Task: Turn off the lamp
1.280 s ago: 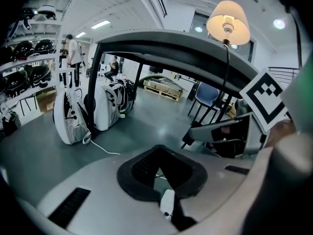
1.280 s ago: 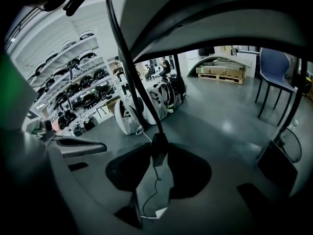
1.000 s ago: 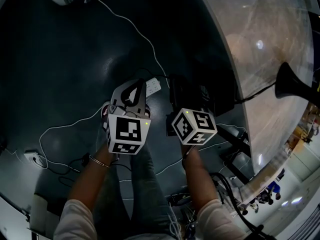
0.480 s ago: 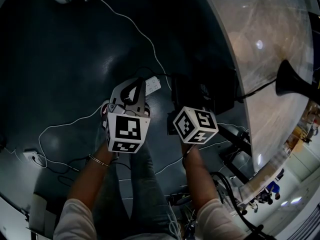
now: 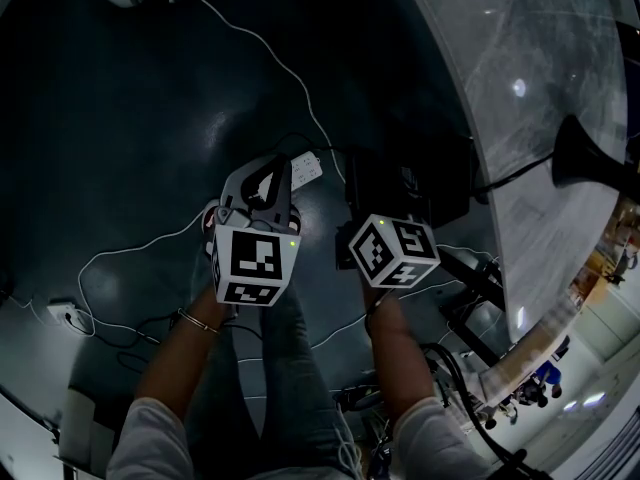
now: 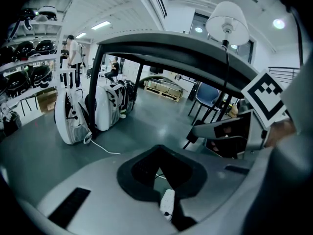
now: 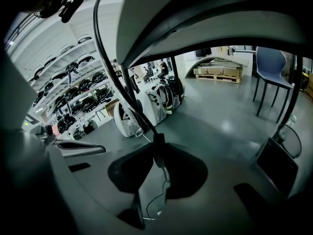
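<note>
The lamp, with its white shade, stands on the round table; its black base shows at the right of the head view. The table top looks grey, with no warm glow. A black cord hangs from the table, and its inline switch sits between the jaws of my right gripper. Those jaws have just been closing and their pads press on the switch. My left gripper hangs beside it, low over the floor, its tips together and holding nothing.
A white power strip with a white cable lies on the dark floor just beyond the left gripper. White bags stand farther off. Table legs and a blue chair stand around the right gripper.
The warm light on the table top has gone out and the surface now looks grey. Neither gripper has visibly shifted.
</note>
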{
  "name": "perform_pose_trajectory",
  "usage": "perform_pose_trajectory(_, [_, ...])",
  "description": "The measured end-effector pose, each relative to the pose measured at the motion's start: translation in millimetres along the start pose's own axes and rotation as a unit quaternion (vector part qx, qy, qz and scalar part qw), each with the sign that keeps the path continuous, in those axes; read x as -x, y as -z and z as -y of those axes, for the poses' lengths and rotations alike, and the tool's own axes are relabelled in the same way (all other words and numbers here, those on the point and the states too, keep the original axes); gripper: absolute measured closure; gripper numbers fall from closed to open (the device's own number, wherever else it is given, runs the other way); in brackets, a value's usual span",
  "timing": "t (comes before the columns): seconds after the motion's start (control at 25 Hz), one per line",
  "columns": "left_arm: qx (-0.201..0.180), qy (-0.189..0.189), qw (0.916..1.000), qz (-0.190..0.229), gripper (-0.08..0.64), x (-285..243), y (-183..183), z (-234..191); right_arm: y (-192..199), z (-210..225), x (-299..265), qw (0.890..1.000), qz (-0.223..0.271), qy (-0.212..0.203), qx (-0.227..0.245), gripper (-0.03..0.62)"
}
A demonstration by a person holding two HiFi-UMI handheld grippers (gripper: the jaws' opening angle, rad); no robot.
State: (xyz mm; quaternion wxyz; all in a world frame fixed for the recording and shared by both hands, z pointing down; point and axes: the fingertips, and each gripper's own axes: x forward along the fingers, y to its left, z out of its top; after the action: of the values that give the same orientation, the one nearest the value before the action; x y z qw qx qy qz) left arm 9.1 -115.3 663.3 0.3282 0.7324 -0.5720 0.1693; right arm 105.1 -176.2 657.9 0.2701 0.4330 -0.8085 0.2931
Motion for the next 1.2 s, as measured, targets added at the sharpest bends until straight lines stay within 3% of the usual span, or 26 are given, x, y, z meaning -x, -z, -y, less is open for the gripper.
perform_pose_trajectory(1.2, [-0.011,-0.002,0.9999,0.005,0.566,12,-3,-3,-4,-6,3,1.000,0.027,0.002,-0.008,0.490])
